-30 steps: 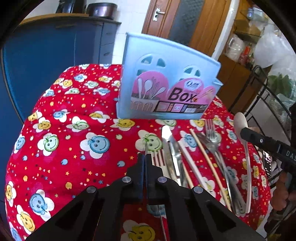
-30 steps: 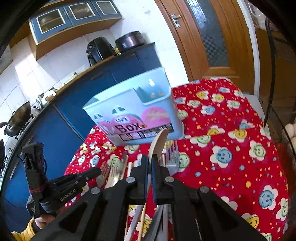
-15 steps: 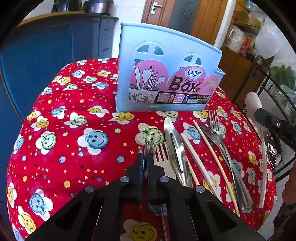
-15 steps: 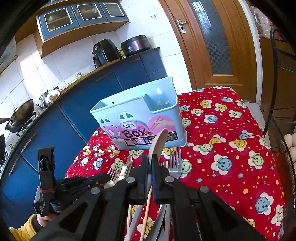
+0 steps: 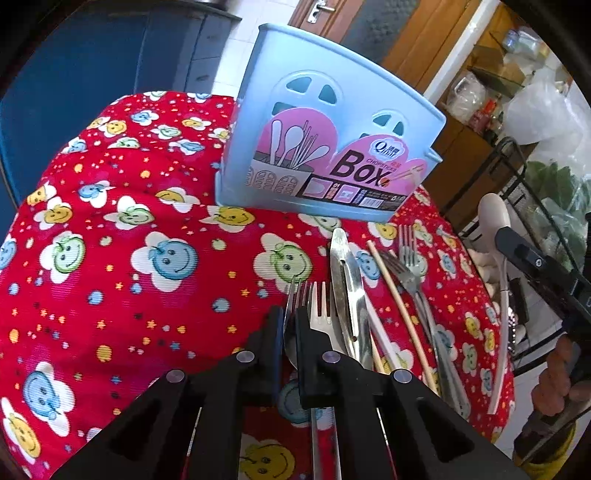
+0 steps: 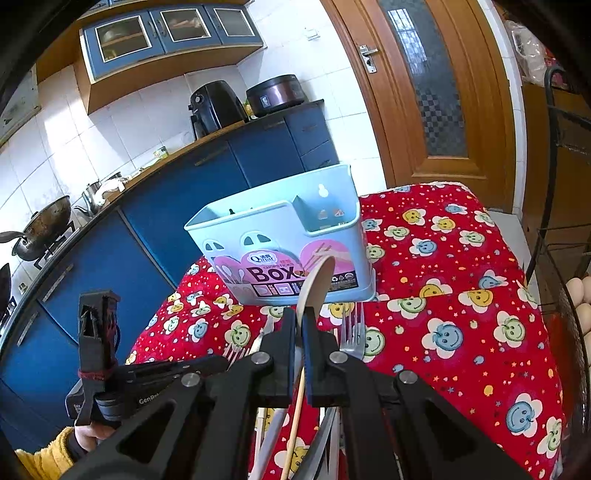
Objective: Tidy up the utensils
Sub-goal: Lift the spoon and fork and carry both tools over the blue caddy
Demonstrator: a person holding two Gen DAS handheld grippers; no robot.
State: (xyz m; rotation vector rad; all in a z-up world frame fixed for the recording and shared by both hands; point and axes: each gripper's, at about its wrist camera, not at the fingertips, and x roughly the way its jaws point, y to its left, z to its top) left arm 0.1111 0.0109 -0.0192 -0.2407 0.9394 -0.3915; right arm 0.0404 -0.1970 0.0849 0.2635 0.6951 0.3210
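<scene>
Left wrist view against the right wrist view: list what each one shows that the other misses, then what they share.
Only the left wrist view: the full row of utensils, with the knife lying flat, and a plastic bag off to the side.
Only the right wrist view: the box's open compartments from above, the wok and the wall cabinets.
Both: the blue utensil box, the red tablecloth and the cream spoon in the right gripper.
</scene>
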